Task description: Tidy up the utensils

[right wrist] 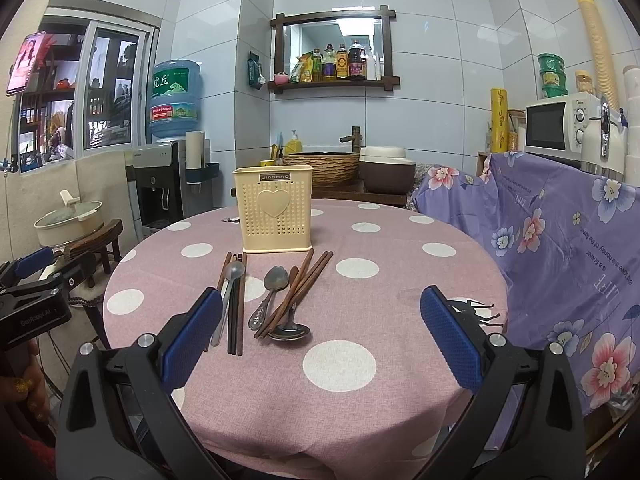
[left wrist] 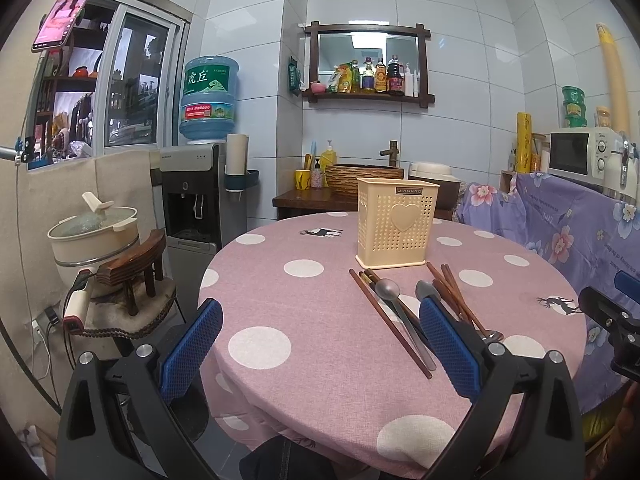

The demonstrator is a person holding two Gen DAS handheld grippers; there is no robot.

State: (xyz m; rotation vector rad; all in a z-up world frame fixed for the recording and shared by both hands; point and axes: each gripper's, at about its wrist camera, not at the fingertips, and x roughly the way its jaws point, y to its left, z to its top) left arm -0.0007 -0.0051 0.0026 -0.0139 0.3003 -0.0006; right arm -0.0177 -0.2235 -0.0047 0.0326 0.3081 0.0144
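Observation:
A cream perforated utensil holder (left wrist: 396,224) (right wrist: 276,212) stands upright on the round pink polka-dot table (left wrist: 320,320) (right wrist: 360,320). In front of it lie brown and dark chopsticks (left wrist: 388,324) (right wrist: 236,304), a grey spoon (left wrist: 390,292) (right wrist: 234,272), a second spoon (right wrist: 274,280), more brown chopsticks (right wrist: 298,292) and a ladle-like spoon (right wrist: 290,332). My left gripper (left wrist: 320,344) is open and empty, above the table's near left edge. My right gripper (right wrist: 322,340) is open and empty, just short of the utensils.
A pot (left wrist: 94,236) on a stool and a water dispenser (left wrist: 200,184) stand left of the table. A flowered purple cloth (right wrist: 560,248) covers furniture at the right, with a microwave (right wrist: 560,124) on top. A basin and counter (right wrist: 324,168) sit behind.

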